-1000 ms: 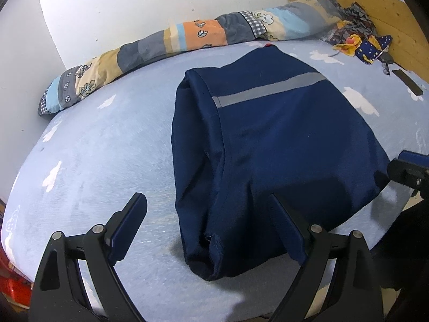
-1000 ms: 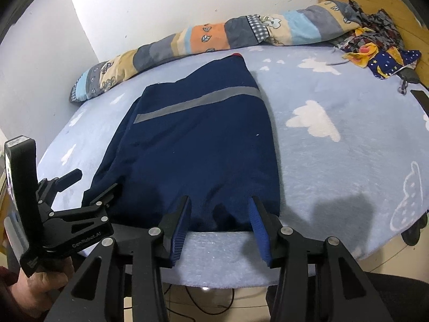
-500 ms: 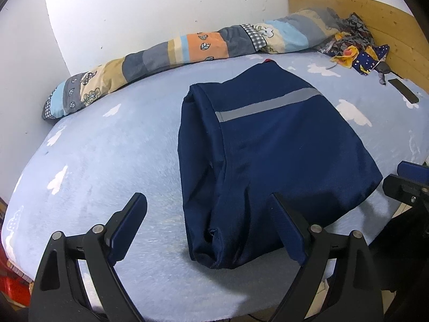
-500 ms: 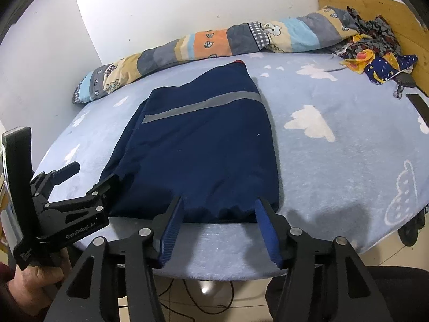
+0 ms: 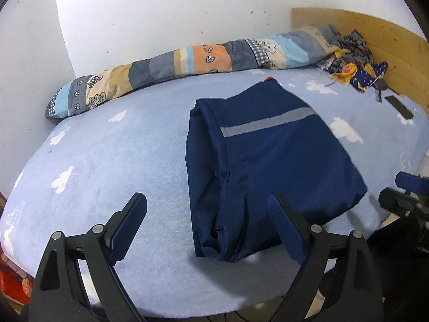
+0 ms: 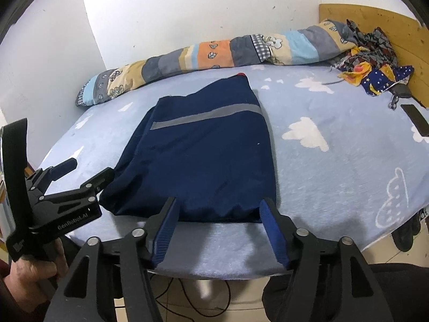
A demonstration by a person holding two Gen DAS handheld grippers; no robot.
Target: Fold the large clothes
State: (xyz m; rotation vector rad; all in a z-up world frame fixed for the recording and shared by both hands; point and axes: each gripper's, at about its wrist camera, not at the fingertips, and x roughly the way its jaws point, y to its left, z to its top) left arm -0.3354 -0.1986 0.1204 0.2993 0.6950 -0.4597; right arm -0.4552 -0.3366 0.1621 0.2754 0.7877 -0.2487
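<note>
The left claw (image 5: 206, 225) stands spread wide and released above the near part of the bed, gripping nothing; its right finger hangs over the near corner of the folded navy garment (image 5: 268, 169) without pressing on it. The right claw (image 6: 219, 225) is opening, its blue pads either side of the garment's near hem with nothing clamped between them. In the right view a hand (image 6: 29, 276) holds the left claw's handle at the lower left. The garment lies folded flat in the middle of the bed (image 6: 348, 166), a grey stripe (image 6: 206, 116) across its far half and a bit of red showing at its far end. Along the wall runs a long patchwork bolster (image 5: 187, 64). Crumpled patterned cloth (image 6: 375, 61) is heaped by the wooden headboard (image 5: 388, 45), with a dark flat phone-like thing (image 6: 415, 119) nearby.
</note>
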